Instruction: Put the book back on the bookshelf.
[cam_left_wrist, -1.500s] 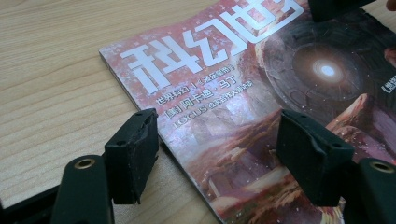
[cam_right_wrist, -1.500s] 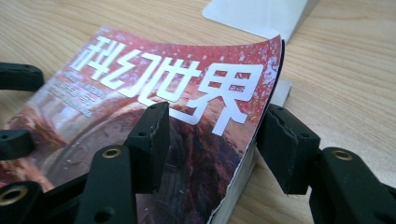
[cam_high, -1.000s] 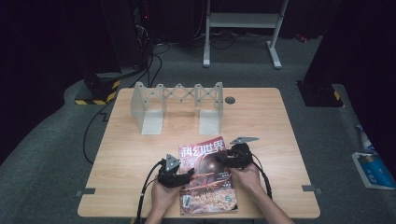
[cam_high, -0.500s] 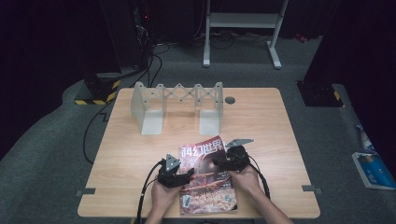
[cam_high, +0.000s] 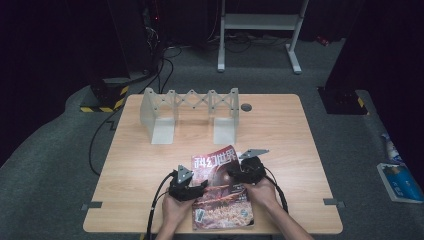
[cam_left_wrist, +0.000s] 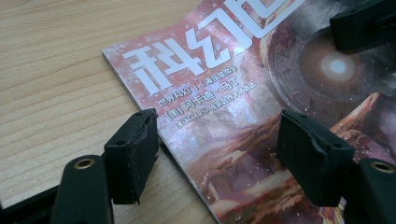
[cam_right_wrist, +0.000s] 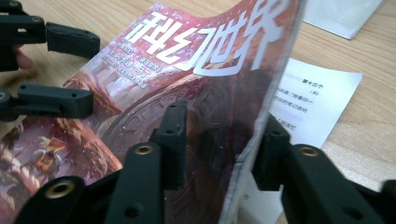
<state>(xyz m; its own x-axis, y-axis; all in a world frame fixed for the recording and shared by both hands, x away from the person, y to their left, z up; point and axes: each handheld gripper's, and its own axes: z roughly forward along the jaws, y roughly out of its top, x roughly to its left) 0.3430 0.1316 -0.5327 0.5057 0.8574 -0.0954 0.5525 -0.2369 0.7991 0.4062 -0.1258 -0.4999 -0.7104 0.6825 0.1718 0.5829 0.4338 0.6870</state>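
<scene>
The right gripper (cam_high: 236, 172) has the magazine's (cam_high: 220, 192) front cover between its jaws — one jaw on the printed face, the other under the lifted sheet, jaws just closing in, though whether the pads press the paper yet I cannot tell. In the right gripper view the cover's (cam_right_wrist: 205, 107) edge stands curled up off a white inner page (cam_right_wrist: 317, 105) with small print. Over on the other side, the left gripper (cam_high: 202, 186) sits with jaws spread wide at the magazine's spine edge; in the left gripper view one pad (cam_left_wrist: 133, 156) rests on the bare wood just beside the spine, the other pad (cam_left_wrist: 310, 161) over the cover art, gripping nothing. The magazine lies flat at the near edge of the wooden table (cam_high: 300, 145), between the two hands — glossy red-pink cover, big white characters across the top, a glowing round shape in the middle. Further back stands a grey expanding book rack (cam_high: 190, 114), its slots holding nothing, well apart from the magazine. A small dark round grommet (cam_high: 246, 107) sits just beside the rack.
</scene>
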